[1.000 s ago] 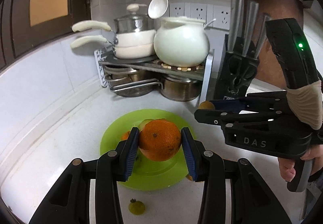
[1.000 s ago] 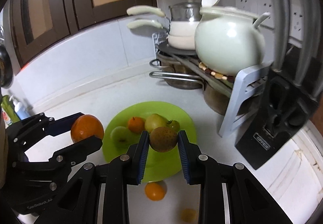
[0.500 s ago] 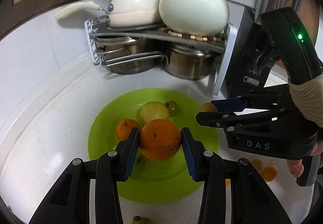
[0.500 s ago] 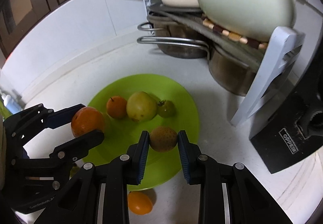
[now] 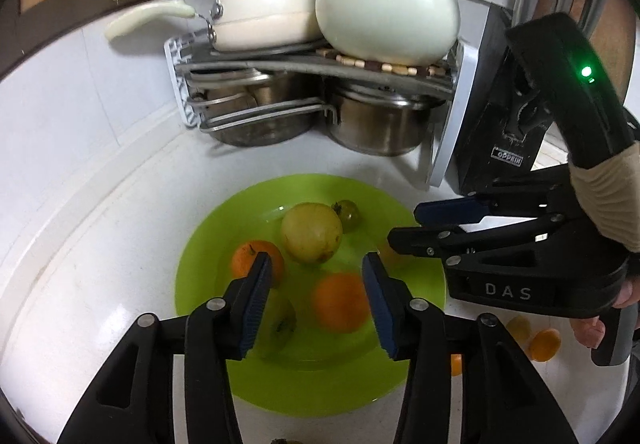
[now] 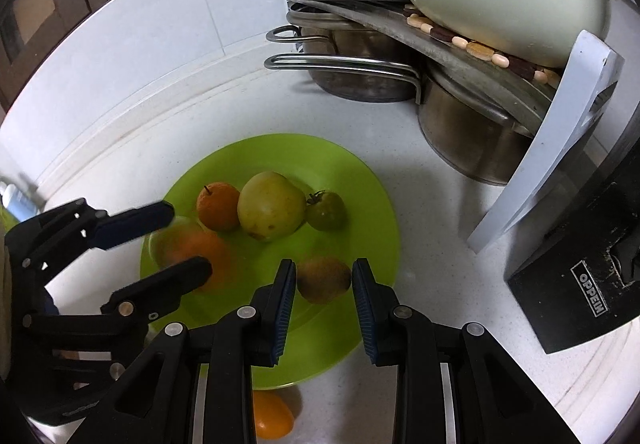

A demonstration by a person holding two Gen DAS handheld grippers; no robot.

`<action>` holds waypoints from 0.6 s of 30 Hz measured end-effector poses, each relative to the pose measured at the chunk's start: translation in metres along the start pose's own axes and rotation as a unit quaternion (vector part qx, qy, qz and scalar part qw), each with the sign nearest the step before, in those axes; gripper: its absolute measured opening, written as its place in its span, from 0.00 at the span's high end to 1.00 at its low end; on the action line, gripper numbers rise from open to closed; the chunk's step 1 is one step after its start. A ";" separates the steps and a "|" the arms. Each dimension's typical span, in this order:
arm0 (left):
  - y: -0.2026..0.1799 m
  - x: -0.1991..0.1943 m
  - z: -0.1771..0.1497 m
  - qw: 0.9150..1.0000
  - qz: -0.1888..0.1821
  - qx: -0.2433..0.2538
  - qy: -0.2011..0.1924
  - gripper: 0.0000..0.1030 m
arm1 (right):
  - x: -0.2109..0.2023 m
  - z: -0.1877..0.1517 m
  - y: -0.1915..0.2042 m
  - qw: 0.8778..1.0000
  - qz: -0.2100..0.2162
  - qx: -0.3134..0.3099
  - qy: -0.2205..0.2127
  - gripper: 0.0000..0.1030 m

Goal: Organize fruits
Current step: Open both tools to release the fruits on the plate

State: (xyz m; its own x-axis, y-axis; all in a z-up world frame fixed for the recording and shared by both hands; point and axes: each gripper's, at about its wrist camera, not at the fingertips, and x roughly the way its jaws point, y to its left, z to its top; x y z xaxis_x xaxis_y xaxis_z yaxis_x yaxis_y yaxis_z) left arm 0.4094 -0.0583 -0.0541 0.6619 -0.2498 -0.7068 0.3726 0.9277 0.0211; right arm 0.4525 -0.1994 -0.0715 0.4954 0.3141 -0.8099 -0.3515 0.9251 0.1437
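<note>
A green plate (image 5: 280,384) (image 6: 360,180) sits on the white counter. On it lie a small orange (image 5: 250,254) (image 6: 218,204), a yellow-green apple (image 5: 312,232) (image 6: 270,210), a green tomato (image 5: 349,214) (image 6: 326,210) and a green fruit (image 5: 280,320). My left gripper (image 5: 316,304) is open above the plate; the large orange (image 5: 340,302) (image 6: 200,248) is blurred below its fingers. My right gripper (image 6: 324,290) is open, with a brown kiwi (image 6: 324,278) between its fingers on the plate.
A rack of pots (image 5: 320,96) and a white kettle (image 5: 384,4) stand behind the plate. A black knife block (image 6: 580,284) stands at the right. Small orange fruits (image 5: 544,342) (image 6: 272,414) lie on the counter beside the plate.
Both grippers have come down over the plate and opened. The large orange has left the left gripper and the kiwi has left the right gripper; both are on the plate.
</note>
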 end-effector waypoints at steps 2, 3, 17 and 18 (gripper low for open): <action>0.000 -0.008 0.000 1.000 0.014 0.003 -0.009 0.52 | -0.003 0.000 0.000 1.000 -0.004 -0.001 -0.002 0.69; 0.000 -0.013 -0.001 1.000 0.020 0.003 -0.016 0.51 | -0.006 -0.001 0.001 1.000 -0.006 -0.001 -0.006 0.69; 0.006 -0.090 -0.004 0.996 0.042 -0.037 -0.076 0.39 | -0.080 -0.020 0.025 0.996 -0.017 -0.007 -0.091 0.64; 0.006 -0.094 -0.005 0.995 0.043 -0.038 -0.080 0.38 | -0.087 -0.021 0.027 0.995 -0.020 -0.007 -0.099 0.63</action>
State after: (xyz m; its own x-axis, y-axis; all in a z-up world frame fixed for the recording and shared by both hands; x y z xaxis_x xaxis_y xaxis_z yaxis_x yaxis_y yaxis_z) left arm 0.3459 -0.0276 0.0088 0.7859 -0.2040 -0.5837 0.2645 0.9642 0.0191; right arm 0.3831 -0.2059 -0.0090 0.6556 0.3151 -0.6862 -0.3397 0.9347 0.1046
